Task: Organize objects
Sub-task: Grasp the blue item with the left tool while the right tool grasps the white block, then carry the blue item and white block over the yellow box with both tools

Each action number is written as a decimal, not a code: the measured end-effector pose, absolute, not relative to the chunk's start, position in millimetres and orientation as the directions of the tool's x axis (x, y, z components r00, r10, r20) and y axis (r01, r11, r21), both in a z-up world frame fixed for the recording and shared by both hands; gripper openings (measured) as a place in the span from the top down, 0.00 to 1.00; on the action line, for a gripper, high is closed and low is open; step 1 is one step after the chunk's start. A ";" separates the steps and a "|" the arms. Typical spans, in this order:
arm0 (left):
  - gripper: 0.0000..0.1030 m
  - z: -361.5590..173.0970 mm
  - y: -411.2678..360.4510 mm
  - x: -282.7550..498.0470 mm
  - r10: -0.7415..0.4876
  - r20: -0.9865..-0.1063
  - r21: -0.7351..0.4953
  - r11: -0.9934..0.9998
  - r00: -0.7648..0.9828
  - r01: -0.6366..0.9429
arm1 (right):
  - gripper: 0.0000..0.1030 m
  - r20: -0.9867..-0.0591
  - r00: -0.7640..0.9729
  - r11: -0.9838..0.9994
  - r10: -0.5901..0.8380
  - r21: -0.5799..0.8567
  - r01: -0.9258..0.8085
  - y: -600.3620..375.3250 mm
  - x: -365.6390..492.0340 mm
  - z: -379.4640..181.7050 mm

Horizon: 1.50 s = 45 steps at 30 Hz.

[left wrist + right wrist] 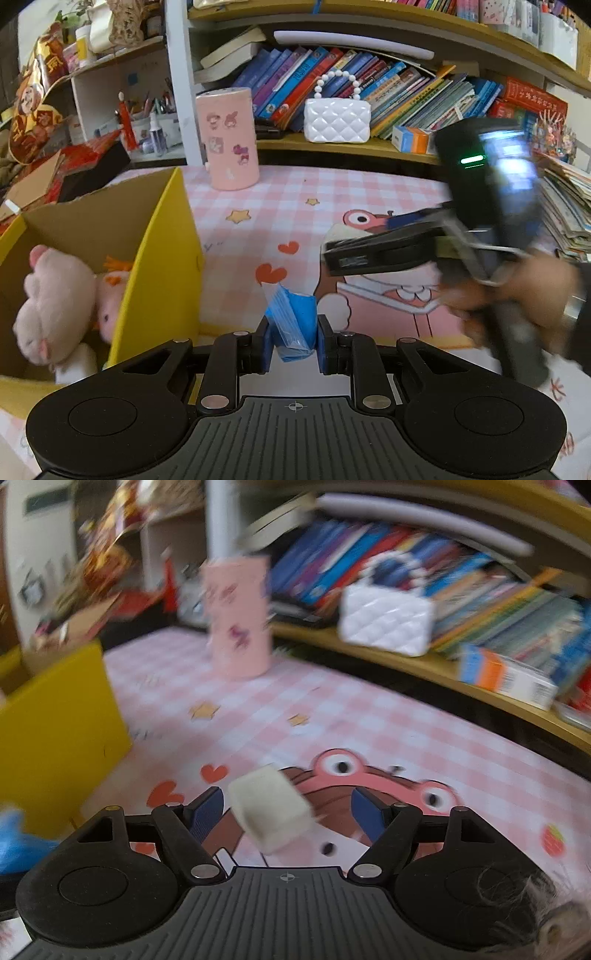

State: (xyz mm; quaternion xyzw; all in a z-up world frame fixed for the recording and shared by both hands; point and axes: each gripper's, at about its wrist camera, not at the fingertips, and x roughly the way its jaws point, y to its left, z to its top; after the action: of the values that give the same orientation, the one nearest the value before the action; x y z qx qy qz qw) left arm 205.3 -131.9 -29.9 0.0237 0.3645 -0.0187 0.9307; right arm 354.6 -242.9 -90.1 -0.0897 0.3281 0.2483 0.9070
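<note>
Yellow box (159, 258), open top, plush toys (55, 295) inside, left of left gripper (293, 341). That gripper clenched on blue packet (293, 325): carry over near wall, release low (packet limp). Right gripper (288, 812) spread around white block (271, 808), touching one pad only: close squarely.

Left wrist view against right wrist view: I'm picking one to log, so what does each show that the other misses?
Only the left wrist view shows the plush toys inside the yellow box, and the left gripper shut on a blue packet.

Only the right wrist view shows a white block between the open fingers of the right gripper.

Both show the pink canister, the white handbag, the bookshelf and the pink checked tablecloth.
</note>
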 end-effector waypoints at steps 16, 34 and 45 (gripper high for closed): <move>0.80 -23.9 -120.3 180.6 -0.114 -0.660 -0.039 0.992 0.742 0.118 | 0.65 -0.661 0.677 0.934 0.323 0.106 -0.342 -265.6 324.0 -73.8; 0.80 -23.4 -77.2 127.9 -0.210 -0.644 -0.069 0.974 0.735 0.218 | 0.65 -0.707 0.680 0.977 0.195 0.203 -0.070 -278.6 160.1 -37.8; 0.80 -22.5 -6.7 83.2 -0.154 -0.673 -0.073 0.987 0.723 0.141 | 0.65 -0.749 0.629 0.976 0.208 0.204 -0.080 -209.2 92.0 -46.8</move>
State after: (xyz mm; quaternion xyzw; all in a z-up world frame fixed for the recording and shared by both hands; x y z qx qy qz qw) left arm 83.2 -6.7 -22.5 -0.0085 0.3635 -0.0794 0.9282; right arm 92.0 -209.2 -46.8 0.0758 0.4230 0.0801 0.8994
